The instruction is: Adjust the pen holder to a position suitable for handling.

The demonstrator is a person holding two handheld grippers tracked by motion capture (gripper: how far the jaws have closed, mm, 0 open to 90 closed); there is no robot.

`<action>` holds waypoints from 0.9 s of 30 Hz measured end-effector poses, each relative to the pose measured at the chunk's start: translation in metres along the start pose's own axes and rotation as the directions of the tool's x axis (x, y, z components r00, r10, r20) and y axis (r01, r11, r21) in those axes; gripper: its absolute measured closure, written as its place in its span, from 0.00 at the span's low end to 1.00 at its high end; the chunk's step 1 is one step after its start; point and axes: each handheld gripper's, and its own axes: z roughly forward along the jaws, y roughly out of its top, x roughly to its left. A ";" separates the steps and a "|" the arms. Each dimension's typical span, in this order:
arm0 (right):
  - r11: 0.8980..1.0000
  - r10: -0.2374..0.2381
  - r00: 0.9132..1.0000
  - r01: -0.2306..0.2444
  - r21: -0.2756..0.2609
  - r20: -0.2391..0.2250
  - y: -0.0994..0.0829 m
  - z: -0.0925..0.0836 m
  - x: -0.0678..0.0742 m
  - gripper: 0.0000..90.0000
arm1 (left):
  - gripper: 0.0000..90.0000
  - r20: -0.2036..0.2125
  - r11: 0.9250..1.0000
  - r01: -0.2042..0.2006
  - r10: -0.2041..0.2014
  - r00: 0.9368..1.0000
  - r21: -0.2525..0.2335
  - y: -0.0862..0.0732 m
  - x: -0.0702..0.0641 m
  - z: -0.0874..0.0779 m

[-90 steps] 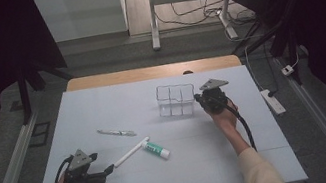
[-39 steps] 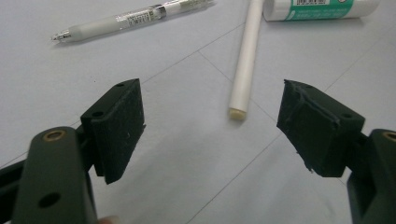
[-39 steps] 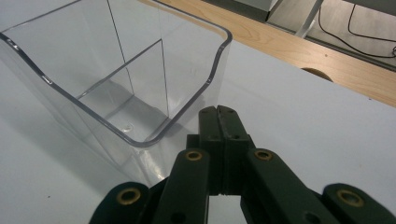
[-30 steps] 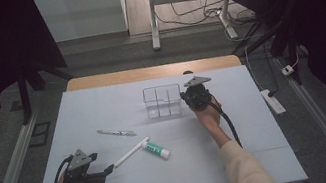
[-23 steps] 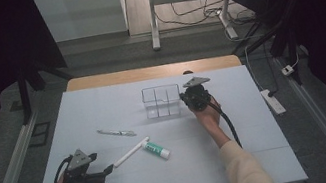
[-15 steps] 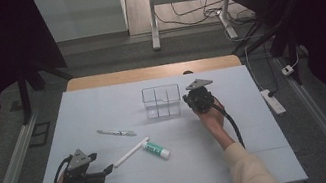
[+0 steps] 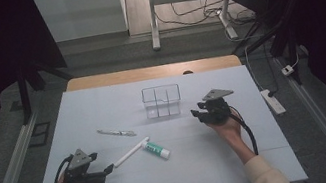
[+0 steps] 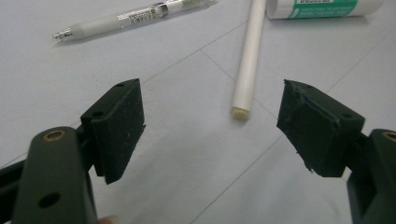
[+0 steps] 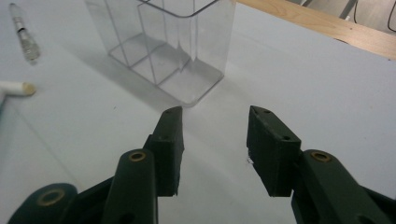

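Right gripper (image 7: 199,113) sits just beside the clear divided container (image 7: 161,101), off its right side in the high view; we note its jaws have just been opening and now stand apart with nothing between them. In the right gripper view the container (image 9: 173,46) stands upright ahead of the jaws and a little to their left, not touching either pad, on the pale blue table (image 7: 223,157). Beyond that gripper's left jaw we see a white stick (image 9: 16,87) and the tip of a pen (image 9: 23,32).

Left gripper (image 7: 106,170) rests low on the table in our other hand, well apart from the container. Its jaws stand wide, holding nothing. Ahead of them lies the white stick (image 8: 247,60), its near end between the two pads' lines but short of them. Farther ahead: the pen (image 8: 135,17) to the left, a green-labelled tube (image 8: 327,7) to the right.
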 end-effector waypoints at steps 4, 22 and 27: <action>1.000 -0.005 1.000 0.005 -0.002 -0.010 -0.009 -0.012 0.001 0.55 | 0.25 -0.001 1.000 0.002 -0.002 1.000 0.000 0.000 0.000 0.000; 0.999 -0.028 0.999 0.028 -0.019 -0.045 -0.054 -0.061 0.006 0.46 | 0.25 -0.002 1.000 0.004 -0.004 1.000 -0.007 0.000 0.001 0.000; 0.999 -0.029 0.999 0.028 -0.034 -0.043 -0.065 -0.076 0.002 0.45 | 0.26 -0.003 1.000 0.004 -0.004 1.000 -0.014 0.000 0.001 -0.001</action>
